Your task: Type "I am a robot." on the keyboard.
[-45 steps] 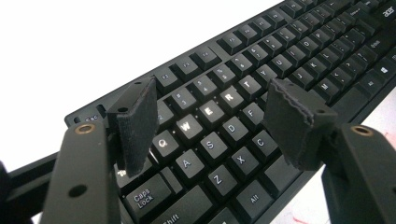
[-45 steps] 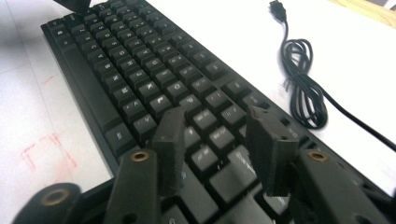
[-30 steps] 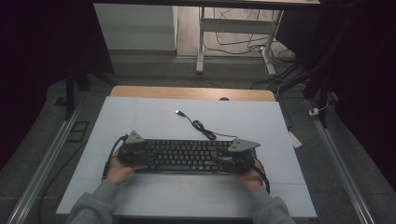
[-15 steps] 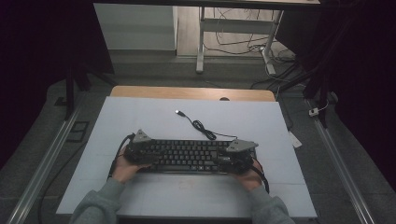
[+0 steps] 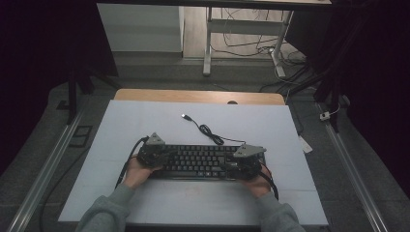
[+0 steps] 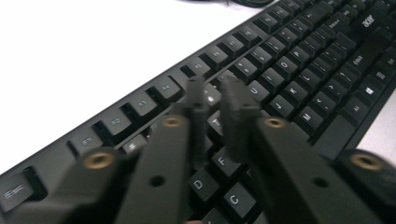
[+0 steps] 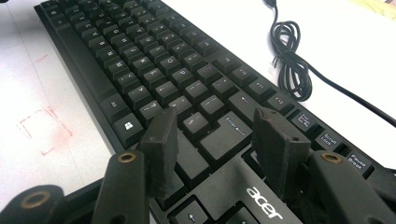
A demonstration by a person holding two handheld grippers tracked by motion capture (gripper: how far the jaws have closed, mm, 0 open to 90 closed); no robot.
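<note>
A black Acer keyboard (image 5: 198,162) lies across the near middle of the white mat, and its cable (image 5: 208,130) curls off toward the back. My left gripper (image 5: 162,157) hovers over the keyboard's left end. In the left gripper view its jaws (image 6: 215,93) have just been closing and now stand nearly together above the letter keys (image 6: 299,60), with nothing between them. My right gripper (image 5: 237,162) is at the keyboard's right end. In the right gripper view it (image 7: 215,126) stands open just above the Enter key (image 7: 231,130), gripping nothing.
The white mat (image 5: 145,121) covers a wooden table whose far edge (image 5: 193,95) shows. The USB plug (image 5: 184,116) lies loose behind the keyboard. Faint red marks (image 7: 44,128) sit on the mat in front. Metal rails (image 5: 43,174) run along both sides.
My left hand and gripper have slid to the right, from beside the keyboard's left end onto it. The right gripper and the keyboard have stayed in place.
</note>
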